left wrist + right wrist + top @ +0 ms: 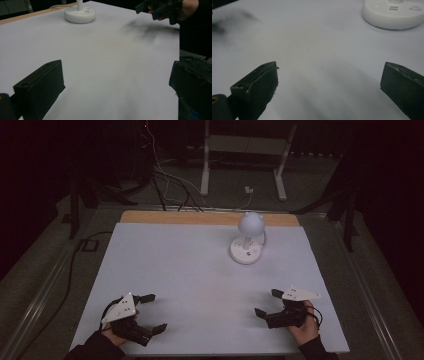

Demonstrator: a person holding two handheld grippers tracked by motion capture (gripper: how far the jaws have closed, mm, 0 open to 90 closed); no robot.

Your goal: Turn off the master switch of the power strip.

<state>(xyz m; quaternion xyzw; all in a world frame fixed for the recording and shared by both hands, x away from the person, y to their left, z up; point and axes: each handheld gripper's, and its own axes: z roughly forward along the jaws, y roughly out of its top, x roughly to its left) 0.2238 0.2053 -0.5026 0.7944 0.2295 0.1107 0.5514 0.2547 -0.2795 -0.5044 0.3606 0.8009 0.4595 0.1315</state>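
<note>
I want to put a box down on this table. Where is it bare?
Nearly all the white table is bare: the whole left half and the middle between the left gripper and right gripper. Only the far right holds the white lamp.

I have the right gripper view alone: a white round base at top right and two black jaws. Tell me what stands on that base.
Observer: In the high view, the lamp has a short stem rising from its round base to a white globe-shaped head.
Operator: Say where it sits on the table.
Observer: Toward the far edge of the white table, right of centre, its cord running off the back.
Operator: Report the other hand-held gripper.
Observer: The left hand-held gripper is at the near left corner, jaws wide apart, nothing between them.
Operator: And mine.
Observer: The right hand-held gripper is at the near right, jaws spread and empty, well short of the lamp.
</note>
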